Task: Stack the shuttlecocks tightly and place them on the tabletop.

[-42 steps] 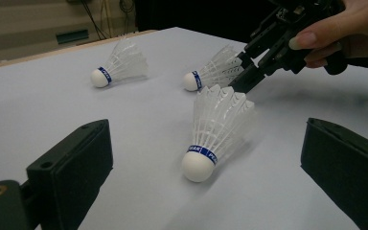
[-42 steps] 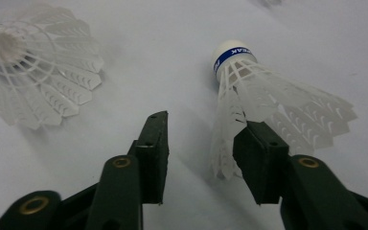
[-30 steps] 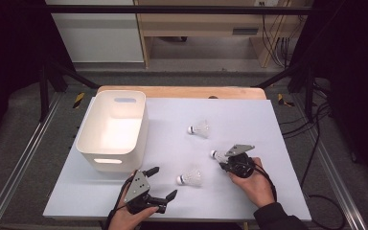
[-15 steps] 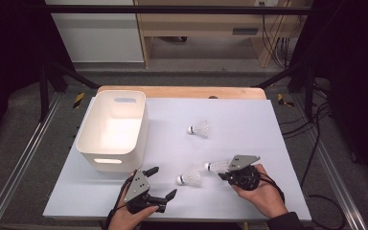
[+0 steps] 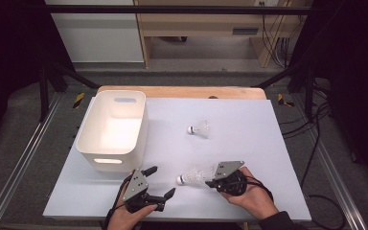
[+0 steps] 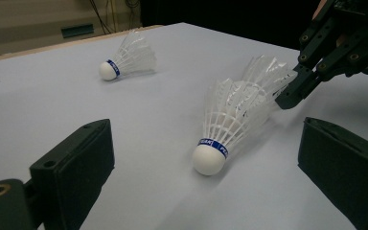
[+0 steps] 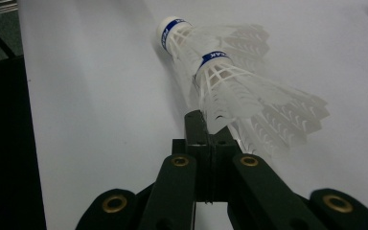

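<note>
Two white shuttlecocks sit nested one inside the other (image 5: 191,176) near the table's front, corks pointing left. My right gripper (image 5: 211,181) is shut on the feather rim of the rear shuttlecock (image 7: 249,100), whose blue band sits inside the skirt of the front shuttlecock (image 7: 182,36). In the left gripper view the front shuttlecock (image 6: 225,124) lies with its cork low at the sheet, and the right gripper (image 6: 292,96) pinches the skirt behind it. My left gripper (image 5: 160,182) (image 6: 205,128) stands open just left of the pair, holding nothing. A third shuttlecock (image 5: 200,129) (image 6: 127,60) lies alone farther back.
A white plastic bin (image 5: 108,163) stands on the left of the pale sheet (image 5: 249,120), close behind my left gripper. A wooden board edge (image 5: 182,91) runs along the back. Dark metal frame rails flank the table.
My right gripper has moved toward the near left with its shuttlecock, and that shuttlecock's cork has gone into the skirt of the one lying on the sheet. The left gripper has stayed put.
</note>
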The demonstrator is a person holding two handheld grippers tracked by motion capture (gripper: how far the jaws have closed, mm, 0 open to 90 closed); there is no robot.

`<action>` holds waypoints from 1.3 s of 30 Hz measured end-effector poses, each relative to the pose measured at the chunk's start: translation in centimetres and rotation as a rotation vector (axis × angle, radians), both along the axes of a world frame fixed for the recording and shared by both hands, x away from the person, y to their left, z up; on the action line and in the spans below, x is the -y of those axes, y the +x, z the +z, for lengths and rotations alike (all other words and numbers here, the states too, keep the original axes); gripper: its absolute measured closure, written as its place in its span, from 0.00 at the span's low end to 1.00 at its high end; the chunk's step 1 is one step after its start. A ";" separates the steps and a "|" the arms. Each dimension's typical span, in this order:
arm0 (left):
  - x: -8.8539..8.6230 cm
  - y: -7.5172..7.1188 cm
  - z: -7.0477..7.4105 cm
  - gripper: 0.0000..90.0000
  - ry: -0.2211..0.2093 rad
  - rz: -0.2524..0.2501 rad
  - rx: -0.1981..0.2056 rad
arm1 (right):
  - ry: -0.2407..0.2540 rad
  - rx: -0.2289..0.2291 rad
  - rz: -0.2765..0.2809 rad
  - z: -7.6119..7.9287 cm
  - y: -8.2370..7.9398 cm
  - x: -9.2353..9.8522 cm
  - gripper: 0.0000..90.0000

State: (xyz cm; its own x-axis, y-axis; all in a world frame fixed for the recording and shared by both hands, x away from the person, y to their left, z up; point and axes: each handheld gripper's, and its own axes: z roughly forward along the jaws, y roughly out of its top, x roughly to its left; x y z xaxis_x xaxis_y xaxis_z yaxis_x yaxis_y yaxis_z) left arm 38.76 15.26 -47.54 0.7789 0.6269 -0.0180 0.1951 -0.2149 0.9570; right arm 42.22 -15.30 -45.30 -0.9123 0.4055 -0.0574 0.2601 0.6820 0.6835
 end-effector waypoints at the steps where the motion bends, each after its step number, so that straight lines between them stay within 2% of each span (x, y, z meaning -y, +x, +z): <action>1: 0.0 0.0 0.0 0.06 0.000 0.000 0.000 | -0.002 -0.003 0.016 -0.1 -0.1 -0.4 1.00; 8: 0.1 0.0 0.0 0.06 0.002 -0.005 -0.001 | -0.003 -0.008 0.067 -0.4 -0.5 -1.5 1.00; 16: 0.2 -0.1 0.0 0.06 0.008 -0.011 -0.001 | 0.008 -0.001 0.059 -0.8 -0.5 -1.2 0.98; 19: 0.3 -0.1 -0.1 0.06 0.008 -0.013 -0.002 | 0.008 -0.001 0.049 -0.8 -0.6 -1.1 0.92; 20: 0.4 -0.1 -0.1 0.06 0.010 -0.017 -0.002 | 0.013 -0.001 0.048 -0.8 -0.6 -1.0 0.86; 21: 0.4 -0.1 -0.1 0.06 0.010 -0.017 -0.002 | 0.013 -0.001 0.048 -0.8 -0.6 -1.0 0.86; 22: 0.4 -0.2 -0.1 0.06 0.012 -0.020 -0.002 | 0.015 -0.003 0.044 -0.8 -0.7 -0.9 0.81; 25: 0.5 -0.2 -0.1 0.06 0.012 -0.023 -0.003 | 0.010 -0.002 0.043 -0.9 -0.7 -0.9 0.75; 39: 0.6 -0.2 -0.1 0.06 0.014 -0.030 -0.004 | -0.009 0.016 0.033 -1.0 -0.5 -1.2 0.68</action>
State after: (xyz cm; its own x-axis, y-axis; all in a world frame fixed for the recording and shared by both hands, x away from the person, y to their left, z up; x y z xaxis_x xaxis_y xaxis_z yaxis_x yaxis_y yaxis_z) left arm 38.54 14.68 -47.69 0.7972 0.6035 -0.0125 0.1922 -0.2342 0.9530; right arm 41.70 -14.09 -46.32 -0.9243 0.3741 -0.0754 0.2263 0.6963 0.6811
